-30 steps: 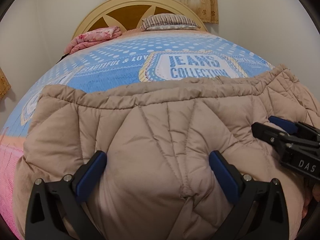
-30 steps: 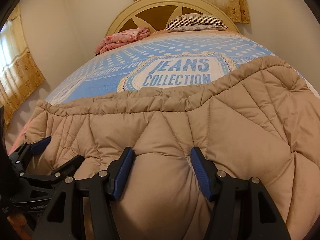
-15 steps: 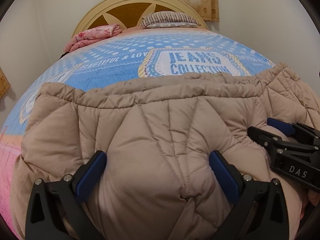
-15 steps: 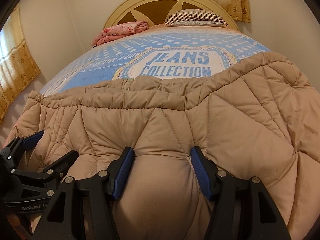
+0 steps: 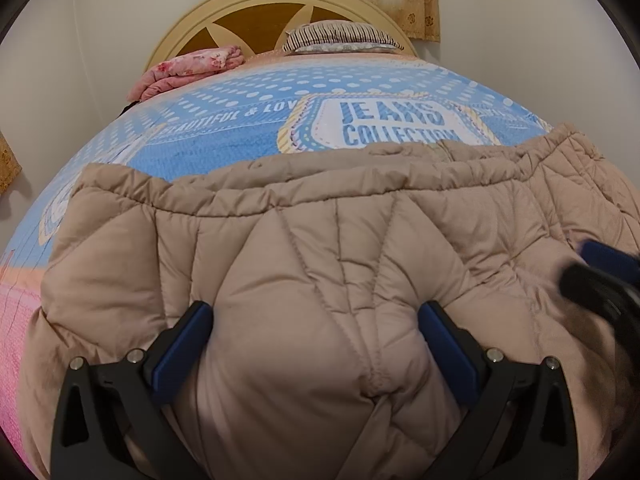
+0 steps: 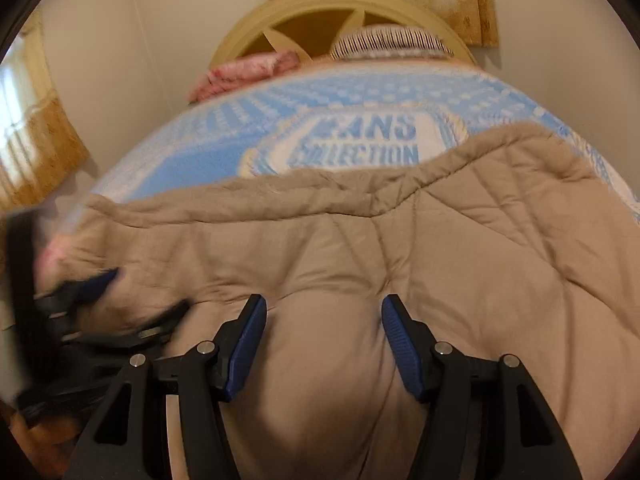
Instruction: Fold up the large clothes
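A large beige quilted jacket (image 5: 320, 248) lies across the near end of the bed; it also fills the right wrist view (image 6: 460, 240). My left gripper (image 5: 316, 320) has its blue pads wide apart with a thick bulge of the jacket between them. My right gripper (image 6: 322, 312) also has a bulge of jacket between its pads. Each gripper shows blurred at the edge of the other's view: the right one (image 5: 600, 280), the left one (image 6: 100, 300).
The bed has a blue sheet printed JEANS COLLECTION (image 5: 248, 128). A folded pink floral blanket (image 5: 188, 68) and a striped pillow (image 5: 340, 36) lie by the arched headboard (image 5: 280, 4). Curtains (image 6: 40, 140) hang at the left wall.
Both grippers have pushed forward with the jacket, so its far edge now covers more of the sheet's lettering. The right wrist view is blurred by motion.
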Available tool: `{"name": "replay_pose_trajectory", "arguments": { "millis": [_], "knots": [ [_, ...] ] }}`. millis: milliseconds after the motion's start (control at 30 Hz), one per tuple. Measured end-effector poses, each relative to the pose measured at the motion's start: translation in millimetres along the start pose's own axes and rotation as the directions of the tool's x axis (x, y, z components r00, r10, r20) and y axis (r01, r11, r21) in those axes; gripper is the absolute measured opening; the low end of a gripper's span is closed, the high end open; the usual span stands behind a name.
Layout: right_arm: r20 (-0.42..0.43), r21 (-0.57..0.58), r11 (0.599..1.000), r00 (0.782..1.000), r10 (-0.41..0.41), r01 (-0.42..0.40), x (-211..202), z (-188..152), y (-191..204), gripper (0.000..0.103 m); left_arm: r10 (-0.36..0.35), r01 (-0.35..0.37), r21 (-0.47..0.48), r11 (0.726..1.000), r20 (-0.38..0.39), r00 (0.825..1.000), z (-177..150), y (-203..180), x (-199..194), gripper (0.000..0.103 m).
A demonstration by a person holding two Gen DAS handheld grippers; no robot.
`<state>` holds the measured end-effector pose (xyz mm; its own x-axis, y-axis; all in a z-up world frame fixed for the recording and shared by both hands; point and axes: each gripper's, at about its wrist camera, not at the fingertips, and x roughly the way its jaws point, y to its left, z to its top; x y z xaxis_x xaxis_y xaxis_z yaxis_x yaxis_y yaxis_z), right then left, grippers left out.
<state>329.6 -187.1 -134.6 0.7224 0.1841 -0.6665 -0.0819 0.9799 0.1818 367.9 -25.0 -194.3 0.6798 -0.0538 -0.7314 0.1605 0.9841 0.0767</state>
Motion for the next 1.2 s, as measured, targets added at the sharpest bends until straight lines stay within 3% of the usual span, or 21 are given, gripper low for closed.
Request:
{"name": "replay_pose_trajectory", "arguments": {
  "millis": [200,400,933,1033,1200],
  "knots": [
    [0.022,-0.063,0.997,0.999,-0.048,0.05,-1,-42,17,0.061,-0.005,0.005,-0.007,1.0,0.006,1.0,-1,1,-1,0.103],
    [-0.025,-0.077,0.995,0.997,-0.07,0.068,14,-45,19,0.064,0.001,-0.001,-0.006,1.0,0.003,1.0,-1,0,0,0.103],
    [-0.034,-0.095,0.991,0.995,-0.098,0.095,22,-48,21,0.065,0.01,-0.01,0.0,1.0,-0.011,1.0,0,1,-2,0.103],
    [-0.034,-0.095,0.991,0.995,-0.098,0.095,24,-49,21,0.065,-0.009,0.009,-0.016,1.0,-0.002,1.0,-5,13,-26,0.103],
    [-0.037,-0.1,0.991,0.995,-0.097,0.093,24,-51,22,0.065,-0.012,0.014,-0.017,1.0,0.093,0.996,-29,47,-96,0.103]
  ]
}}
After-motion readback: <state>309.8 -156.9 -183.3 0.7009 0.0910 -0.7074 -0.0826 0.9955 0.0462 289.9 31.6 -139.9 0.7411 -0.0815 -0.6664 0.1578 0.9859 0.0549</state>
